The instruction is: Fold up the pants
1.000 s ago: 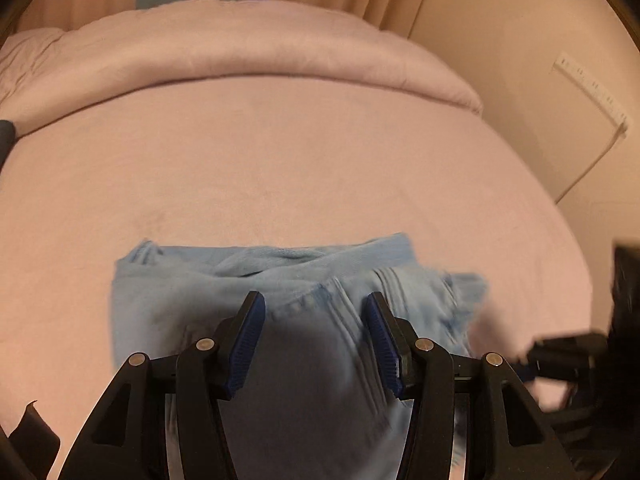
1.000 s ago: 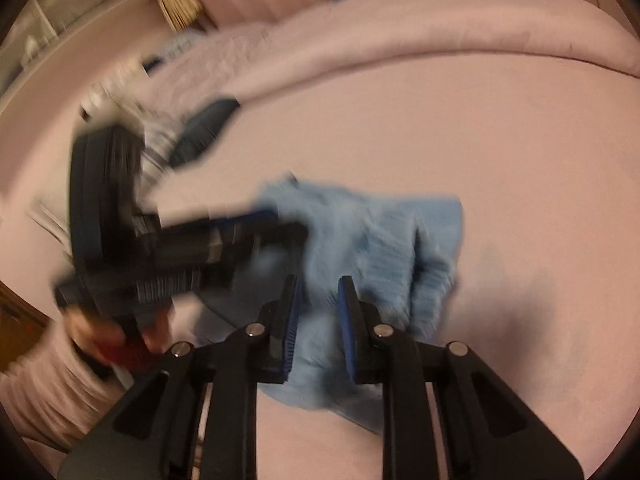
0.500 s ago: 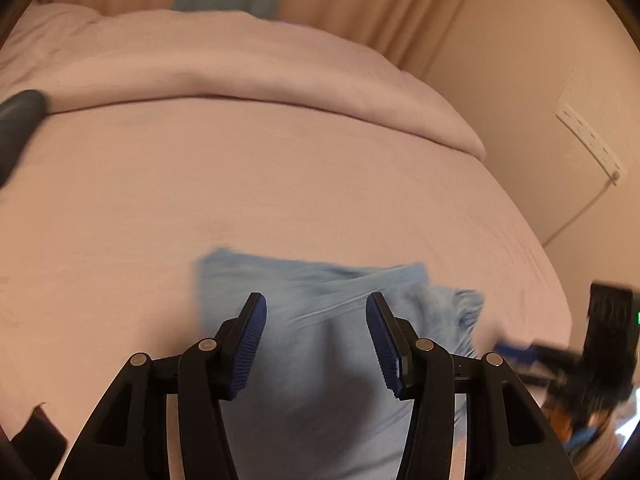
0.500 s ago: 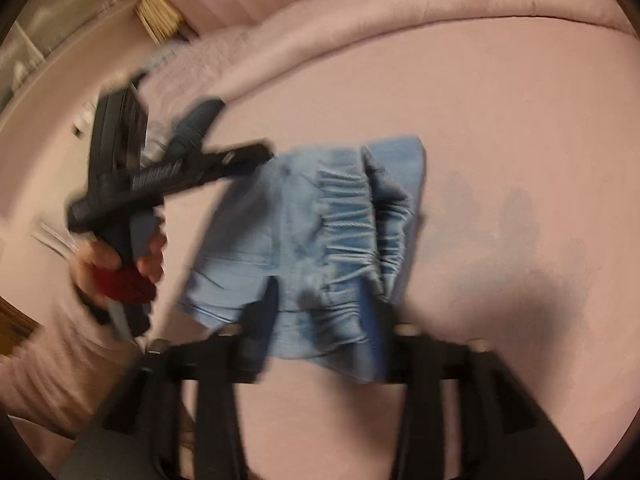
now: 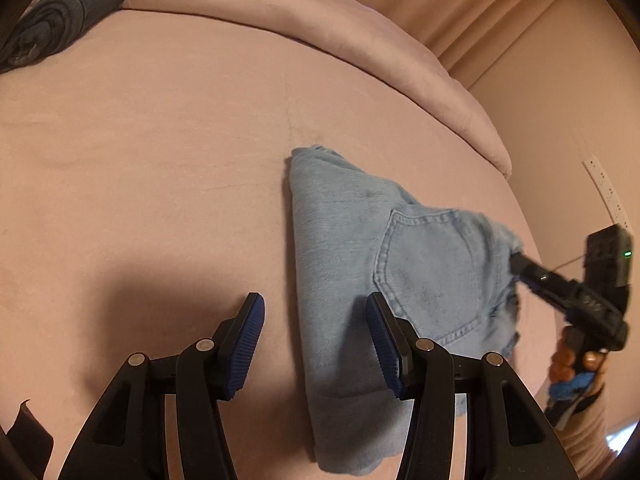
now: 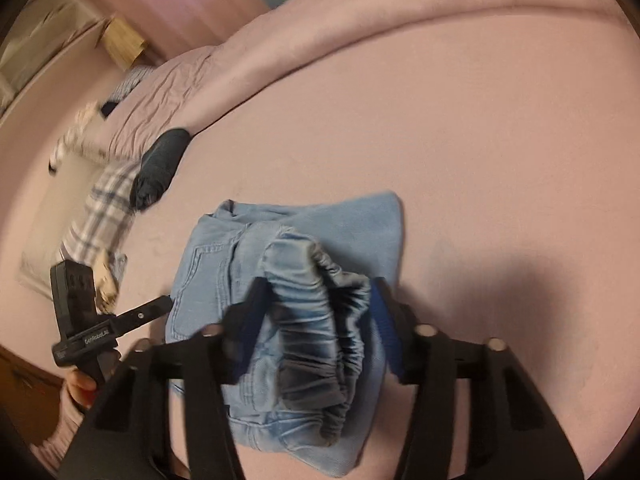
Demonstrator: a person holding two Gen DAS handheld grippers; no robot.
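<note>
Light blue denim pants (image 5: pixel 360 248) lie folded on the pink bed (image 5: pixel 160 140), back pocket up. My left gripper (image 5: pixel 316 340) hovers open over their left edge, its right pad above the denim and its left pad above bare sheet, pressing nothing. In the right wrist view the gathered elastic waistband (image 6: pixel 316 304) arches up between the fingers of my right gripper (image 6: pixel 320 320). Its jaws are closing, and the fabric touches both pads. That same gripper (image 5: pixel 520 268) shows at the pants' right end in the left wrist view. The left gripper (image 6: pixel 154 308) appears beside the pants' left side.
A dark rolled garment (image 6: pixel 160 164) lies near the bed's far left. A thick pink duvet (image 5: pixel 320 40) is bunched along the far side. Plaid cloth (image 6: pixel 104 208) hangs off the left edge. A wall with a power strip (image 5: pixel 604 188) is close on the right.
The left gripper has slid left, from over the middle of the pants to their left edge, and rolled. The right gripper let go of the pants, opened wide and is closing on the waistband.
</note>
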